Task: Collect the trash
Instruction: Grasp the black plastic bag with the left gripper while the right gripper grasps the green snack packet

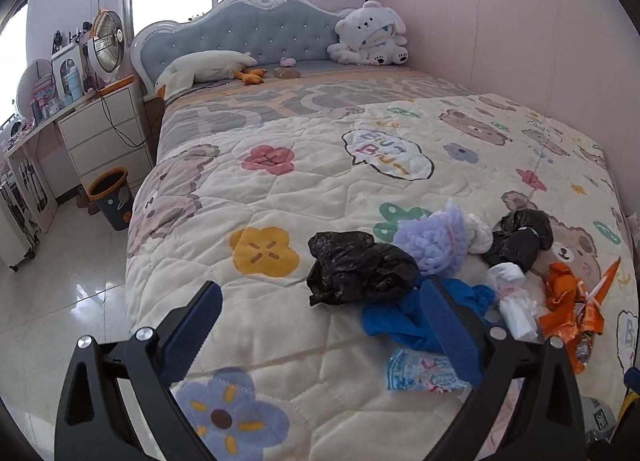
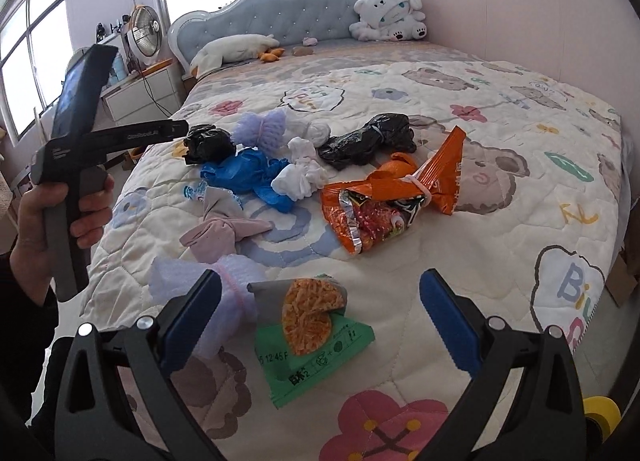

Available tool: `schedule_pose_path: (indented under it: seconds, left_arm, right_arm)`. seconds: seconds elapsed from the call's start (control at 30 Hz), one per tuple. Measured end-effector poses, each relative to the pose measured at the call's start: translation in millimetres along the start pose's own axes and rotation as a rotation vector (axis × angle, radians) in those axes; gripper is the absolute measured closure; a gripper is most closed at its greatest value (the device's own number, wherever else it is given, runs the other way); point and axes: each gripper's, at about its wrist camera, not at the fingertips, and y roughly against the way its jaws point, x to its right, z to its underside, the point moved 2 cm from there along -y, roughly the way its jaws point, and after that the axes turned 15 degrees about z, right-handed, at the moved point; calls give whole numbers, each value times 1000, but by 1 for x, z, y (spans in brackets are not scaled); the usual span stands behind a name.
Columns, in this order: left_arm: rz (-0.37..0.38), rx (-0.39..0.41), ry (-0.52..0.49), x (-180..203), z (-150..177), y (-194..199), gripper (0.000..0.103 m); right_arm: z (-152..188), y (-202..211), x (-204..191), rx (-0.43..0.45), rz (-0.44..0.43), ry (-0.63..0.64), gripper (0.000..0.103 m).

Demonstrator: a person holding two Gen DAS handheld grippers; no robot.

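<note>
Trash is spread over the quilt (image 2: pixel 460 245) of a big bed, and none of it is held yet. Both tongs are spread wide with nothing between the blue pads.

Low in the right wrist view, the right gripper (image 2: pixel 320 297) is held just above a green noodle wrapper (image 2: pixel 316 345). It is flat, thin and crinkly, so it is judged to be very light and a bit slippery. It should be pinched at a raised edge or a fold. Beside it, at lower left, a pale purple foam net (image 2: pixel 208 293) is seen, soft and squashy. A little farther up, a pink knotted cloth (image 2: pixel 224 229) and a shiny orange snack bag (image 2: pixel 384 201) are lying. The orange bag is tied in the middle, and that tied waist looks like a good place to grip.

In the left wrist view, the left gripper (image 1: pixel 320 301) is aimed at a crumpled black bag (image 1: pixel 356 265), with a blue plastic bag (image 1: pixel 400 317) touching it at lower right. Both are judged to be soft and light, and can be gripped by any bunched part. White tissue lumps (image 1: pixel 512 293) are near them.

Far off, at middle left of that view, a bin (image 1: pixel 112 201) with an orange rim is standing on the shiny floor by the bed. A white plush bear (image 1: pixel 372 33) is seated by the blue headboard (image 1: pixel 248 33) at the top.
</note>
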Motion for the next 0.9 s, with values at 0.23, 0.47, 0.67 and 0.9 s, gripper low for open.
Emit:
schedule_pose_path:
  seconds: [0.23,0.47,0.67,0.9]
  left_arm:
    - [57,-29,79,-21,0,-35,7]
    - [138,-33,115,-16,-4,-52,19]
    - [220,-46,152,-10,-3,-62,60]
    - [270,-29,205,-12,2,-59,79]
  right_arm:
    - [-1,-10,5,-29,-29,-38,8]
    - [5,-18,5,-71,-26,-39,27]
    - [8,-27,7,-110,-38,-57,49]
    - [9,-28,16,-147,-101,-128,58]
